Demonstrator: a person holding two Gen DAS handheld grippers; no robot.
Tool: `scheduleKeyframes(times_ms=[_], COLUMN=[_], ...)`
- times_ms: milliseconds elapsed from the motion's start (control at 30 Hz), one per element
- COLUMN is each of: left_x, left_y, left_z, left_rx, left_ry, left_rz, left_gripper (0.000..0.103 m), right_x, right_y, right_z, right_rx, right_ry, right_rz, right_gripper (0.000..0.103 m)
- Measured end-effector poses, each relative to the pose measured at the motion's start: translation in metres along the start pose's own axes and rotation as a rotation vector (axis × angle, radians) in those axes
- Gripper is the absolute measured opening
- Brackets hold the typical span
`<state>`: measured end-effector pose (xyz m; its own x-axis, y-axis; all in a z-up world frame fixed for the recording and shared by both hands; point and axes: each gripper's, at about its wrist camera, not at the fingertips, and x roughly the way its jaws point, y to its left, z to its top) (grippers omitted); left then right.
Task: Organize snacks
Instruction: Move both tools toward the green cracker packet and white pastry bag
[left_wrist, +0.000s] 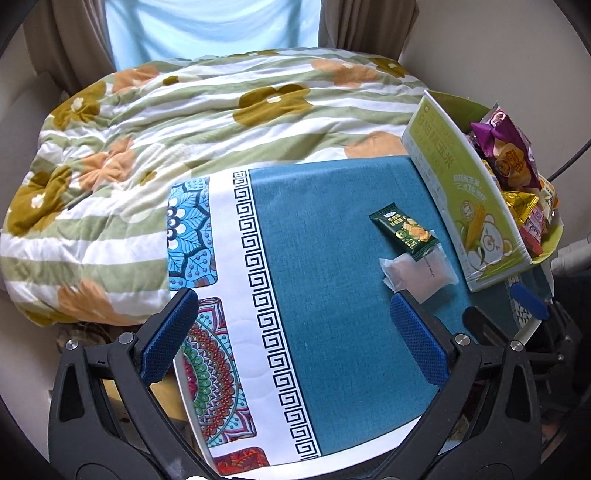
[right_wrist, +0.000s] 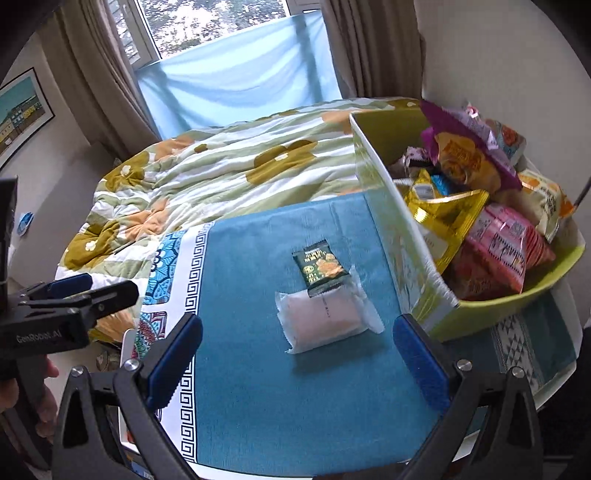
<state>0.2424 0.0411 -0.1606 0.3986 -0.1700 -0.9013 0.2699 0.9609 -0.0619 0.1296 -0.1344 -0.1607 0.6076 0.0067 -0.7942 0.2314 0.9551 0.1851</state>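
Observation:
A dark green snack packet (left_wrist: 405, 232) (right_wrist: 320, 268) lies on the blue cloth, its near end overlapping a translucent white wrapped snack (left_wrist: 419, 275) (right_wrist: 325, 319). To their right stands a green and white cardboard box (left_wrist: 467, 192) (right_wrist: 397, 236) holding several snack bags, among them purple (right_wrist: 465, 144), gold (right_wrist: 441, 214) and pink (right_wrist: 498, 249). My left gripper (left_wrist: 291, 328) is open and empty, left of the two packets. My right gripper (right_wrist: 297, 350) is open and empty, just in front of the white snack, which lies between its fingers' line.
The blue patterned cloth (left_wrist: 332, 295) (right_wrist: 258, 387) covers a small table. A floral quilt (left_wrist: 177, 155) (right_wrist: 207, 173) lies behind it on a bed. Curtains and a window are at the back. The left gripper also shows at the left of the right wrist view (right_wrist: 70, 295).

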Motion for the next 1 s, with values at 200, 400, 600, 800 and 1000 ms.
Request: scheduleKeyframes(times_ms=[200, 400, 600, 800, 1000], left_x=[0.05, 0.08, 0.091, 0.102, 0.135], left_y=[0.01, 0.019, 0.027, 0.014, -0.016], left_z=[0.002, 0.004, 0.014, 0.027, 0.046], left_rx=[0.006, 0.007, -0.006, 0.025, 0.038], left_ry=[0.062, 0.096, 0.106, 0.115, 0.136], left_rz=[-0.015, -0.02, -0.021, -0.042, -0.099], left_gripper=[0.103, 0.103, 0.103, 0.103, 0.103], right_x=[0.066, 0.103, 0.128, 0.137, 0.12], right_y=[-0.003, -0.011, -0.011, -0.018, -0.029], right_z=[-0.029, -0.023, -0.006, -0.009, -0.026], right_rx=[0.113, 0.289, 0.38, 0.361, 0.317], right_ry=[0.02, -0.029, -0.02, 0.014, 0.034], right_rz=[-0.131, -0.179, -0.325, -0.366, -0.357], right_gripper=[0.103, 0.103, 0.103, 0.102, 0.102])
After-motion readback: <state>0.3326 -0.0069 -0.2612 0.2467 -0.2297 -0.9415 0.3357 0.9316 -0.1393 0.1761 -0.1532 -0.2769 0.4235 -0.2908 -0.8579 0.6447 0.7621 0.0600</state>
